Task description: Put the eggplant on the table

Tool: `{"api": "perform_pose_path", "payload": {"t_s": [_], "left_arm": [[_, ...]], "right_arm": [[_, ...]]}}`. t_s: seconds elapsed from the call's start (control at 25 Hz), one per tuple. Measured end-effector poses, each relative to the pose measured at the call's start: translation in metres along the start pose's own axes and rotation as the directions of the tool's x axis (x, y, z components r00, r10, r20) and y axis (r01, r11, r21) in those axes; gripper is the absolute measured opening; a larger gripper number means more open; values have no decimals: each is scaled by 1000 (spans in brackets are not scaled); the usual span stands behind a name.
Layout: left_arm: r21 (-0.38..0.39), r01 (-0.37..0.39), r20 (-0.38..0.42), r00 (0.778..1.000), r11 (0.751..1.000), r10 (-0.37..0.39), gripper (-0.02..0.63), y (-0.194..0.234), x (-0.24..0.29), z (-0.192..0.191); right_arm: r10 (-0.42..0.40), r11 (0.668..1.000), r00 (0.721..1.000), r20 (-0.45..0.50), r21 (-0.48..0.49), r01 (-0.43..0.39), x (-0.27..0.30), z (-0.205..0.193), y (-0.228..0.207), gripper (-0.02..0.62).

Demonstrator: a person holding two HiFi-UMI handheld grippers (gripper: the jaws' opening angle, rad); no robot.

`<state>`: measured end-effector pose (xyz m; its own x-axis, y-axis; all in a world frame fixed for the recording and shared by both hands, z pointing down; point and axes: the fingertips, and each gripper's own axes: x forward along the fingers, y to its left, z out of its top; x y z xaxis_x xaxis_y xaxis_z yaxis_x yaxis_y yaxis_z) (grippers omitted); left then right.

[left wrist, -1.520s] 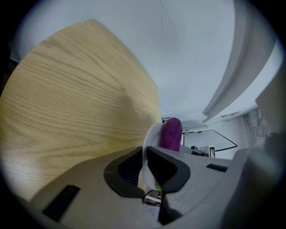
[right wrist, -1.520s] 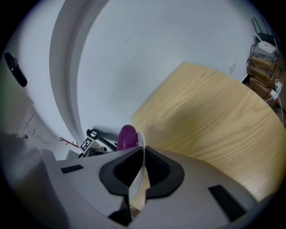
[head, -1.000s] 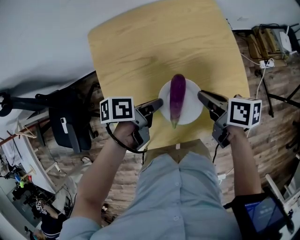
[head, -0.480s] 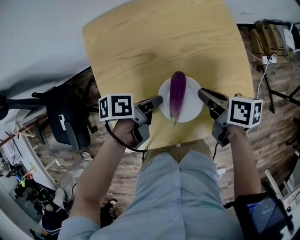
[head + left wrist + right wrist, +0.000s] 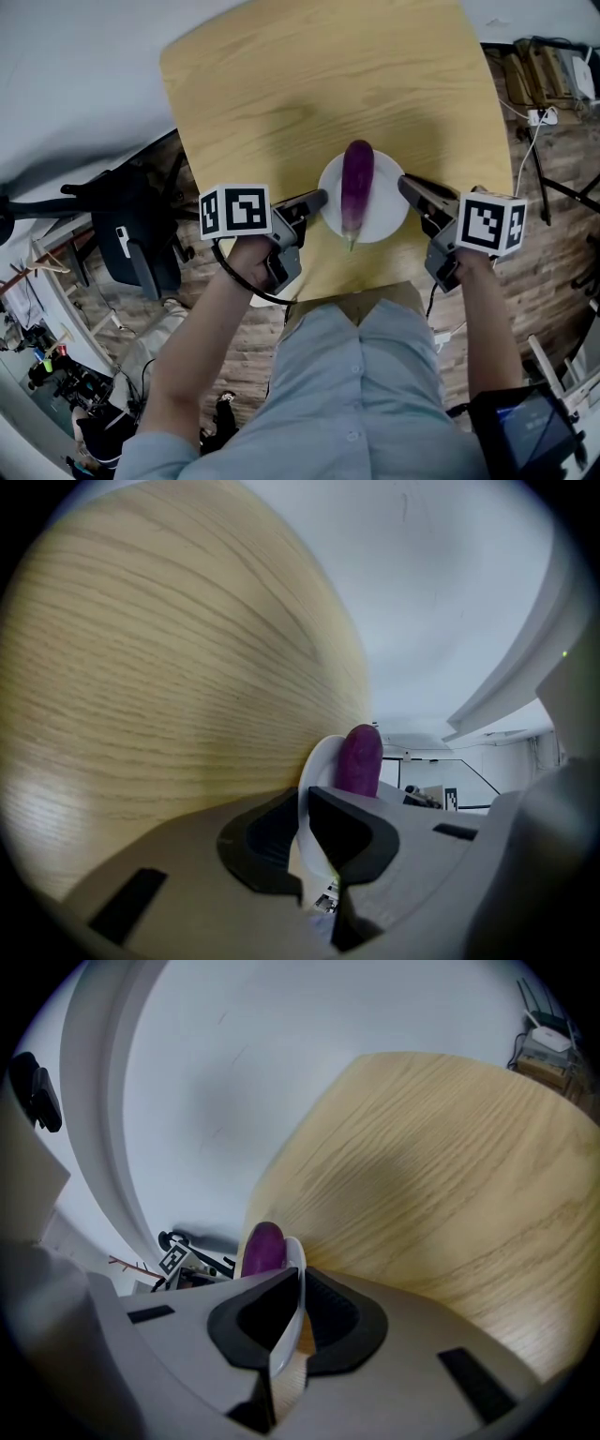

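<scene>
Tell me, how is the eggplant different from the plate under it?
The eggplant is purple and long; the plate is white and round. The eggplant lies on top with no gripper touching it, while the plate is pinched at its rim by the left gripper and the right gripper. Both are over the wooden table.

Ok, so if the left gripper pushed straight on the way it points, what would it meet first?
The left gripper is shut on the white plate's rim, so it meets the plate first. Next in line is probably the eggplant lying on it, though depth is unclear.
</scene>
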<state>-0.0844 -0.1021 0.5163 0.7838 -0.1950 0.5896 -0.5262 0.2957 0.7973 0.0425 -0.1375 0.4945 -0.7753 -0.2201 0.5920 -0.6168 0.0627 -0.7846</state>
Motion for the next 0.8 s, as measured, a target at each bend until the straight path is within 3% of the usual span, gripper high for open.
{"api": "perform_pose_path", "payload": {"t_s": [0.44,0.8], "left_arm": [[5,-1,1,1000,1000,1,35,0,-1,5],[85,-2,5,1000,996,1,35,-4,-4,5]], "right_arm": [[-3,1000,1000,-4,3,3,6,5,-4,21],[13,1000,1000,-8,4,-13,10,6,0,20]]}}
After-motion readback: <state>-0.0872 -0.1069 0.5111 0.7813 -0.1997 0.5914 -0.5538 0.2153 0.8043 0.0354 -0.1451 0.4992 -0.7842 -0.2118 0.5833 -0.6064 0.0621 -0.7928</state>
